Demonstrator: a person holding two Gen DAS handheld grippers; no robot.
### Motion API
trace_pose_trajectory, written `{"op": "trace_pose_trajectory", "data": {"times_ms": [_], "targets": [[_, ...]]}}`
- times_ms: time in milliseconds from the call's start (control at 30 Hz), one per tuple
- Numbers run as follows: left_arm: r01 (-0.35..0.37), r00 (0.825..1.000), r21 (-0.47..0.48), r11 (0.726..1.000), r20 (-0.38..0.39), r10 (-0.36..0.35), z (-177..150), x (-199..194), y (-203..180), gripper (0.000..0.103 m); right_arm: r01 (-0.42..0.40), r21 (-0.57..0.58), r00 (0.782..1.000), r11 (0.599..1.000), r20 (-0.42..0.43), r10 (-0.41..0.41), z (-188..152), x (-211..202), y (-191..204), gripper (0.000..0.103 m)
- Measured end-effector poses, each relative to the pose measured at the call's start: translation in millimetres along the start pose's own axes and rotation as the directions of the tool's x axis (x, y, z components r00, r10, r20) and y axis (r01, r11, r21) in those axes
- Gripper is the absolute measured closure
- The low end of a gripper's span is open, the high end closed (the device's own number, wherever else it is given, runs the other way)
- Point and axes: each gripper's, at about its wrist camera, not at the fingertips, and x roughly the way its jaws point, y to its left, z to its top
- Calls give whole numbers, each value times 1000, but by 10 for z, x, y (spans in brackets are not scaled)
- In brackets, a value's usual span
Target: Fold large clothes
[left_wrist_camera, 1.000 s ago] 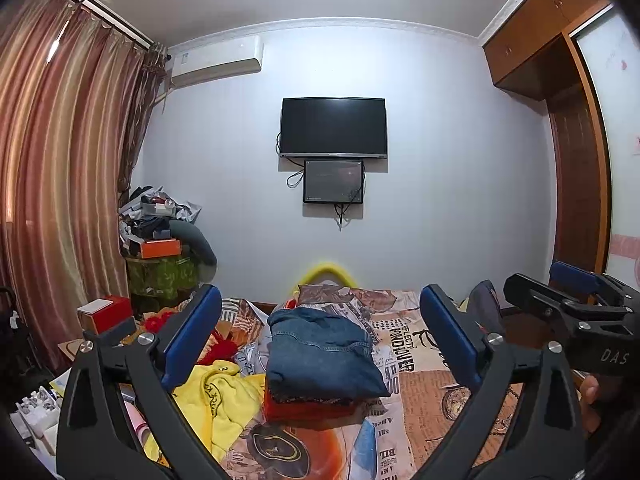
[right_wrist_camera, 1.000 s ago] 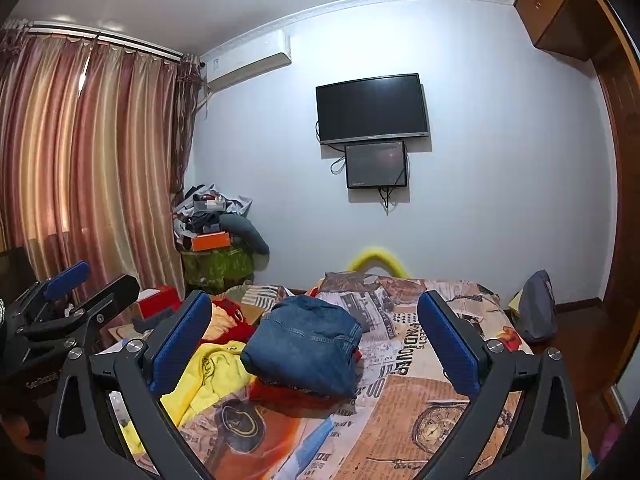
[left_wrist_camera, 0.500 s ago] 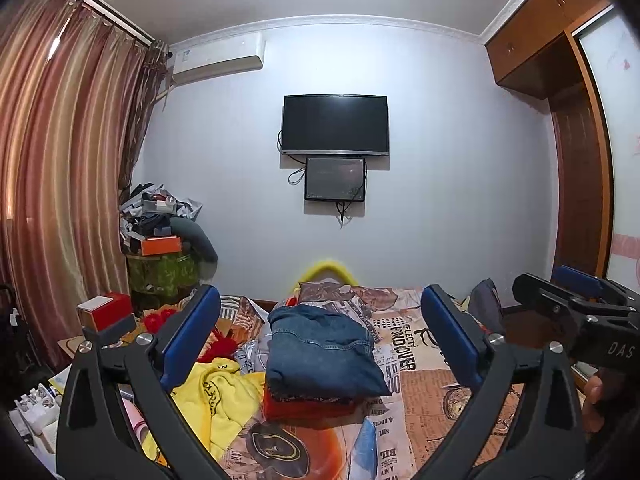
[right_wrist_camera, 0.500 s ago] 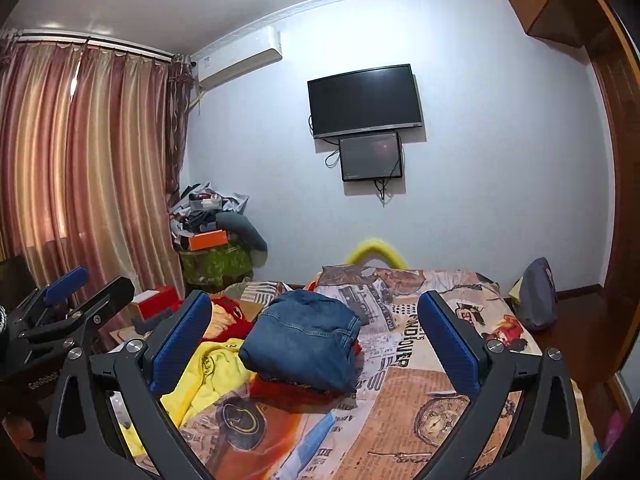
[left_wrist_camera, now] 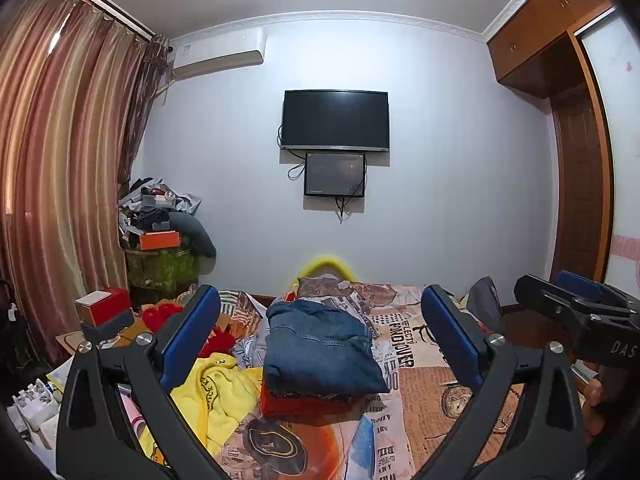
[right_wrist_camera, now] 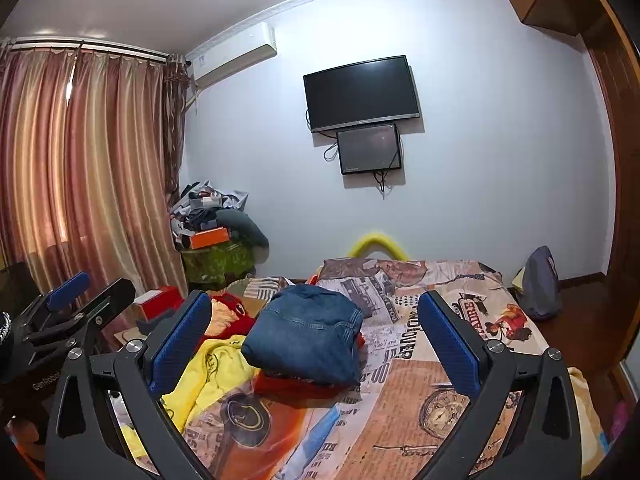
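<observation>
Left gripper point(left_wrist_camera: 320, 340): held up over the near end of the bed, blue pads spread wide, nothing between them.
Right gripper point(right_wrist_camera: 314, 344): same story, jaws wide apart and empty, raised level with its partner; in the left wrist view it shows at the right edge with a hand point(left_wrist_camera: 596, 404) behind it.
Bed point(right_wrist_camera: 460, 412): covered by a newspaper-print sheet in orange and cream, stretching ahead of both grippers.
Yellow garment point(left_wrist_camera: 224, 396): crumpled on the left side of the bed, unfolded, just beside the stack.
Denim garment point(right_wrist_camera: 308, 336): folded, sitting on top of a red folded piece point(right_wrist_camera: 296, 386) in the middle of the bed, framed between the pads in both views, clear of either gripper.
Red plush point(right_wrist_camera: 230, 312): left of the denim, behind the yellow cloth.
Grey bag point(right_wrist_camera: 538, 284): on the floor at the bed's far right corner.
Cluttered pile point(left_wrist_camera: 164, 232): stacked in the far left corner by the curtains point(left_wrist_camera: 60, 184).
Television point(left_wrist_camera: 335, 120): dark, mounted on the far wall, smaller screen point(left_wrist_camera: 335, 175) right below it.
</observation>
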Motion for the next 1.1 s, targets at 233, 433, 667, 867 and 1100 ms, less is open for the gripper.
{"op": "trace_pose_trajectory", "data": {"times_ms": [233, 433, 667, 867, 1100], "targets": [[9, 1000, 0, 1000, -5, -9, -15, 16, 11, 2, 2, -3, 1000, 1000, 1, -2, -7, 3, -2, 1], [34, 999, -1, 999, -18, -34, -34, 24, 30, 2, 1, -3, 1000, 1000, 1, -1, -4, 4, 2, 1], [34, 999, -9, 999, -18, -34, -42, 31, 57, 2, 2, -8, 1000, 1000, 2, -2, -8, 0, 24, 1], [39, 999, -27, 999, -10, -39, -46, 6, 71, 2, 4, -18, 1000, 1000, 4, -4, -7, -8, 47, 1], [42, 999, -49, 998, -23, -44, -55, 19, 108, 2, 2, -25, 1000, 1000, 1, -2, -3, 2, 77, 1]]}}
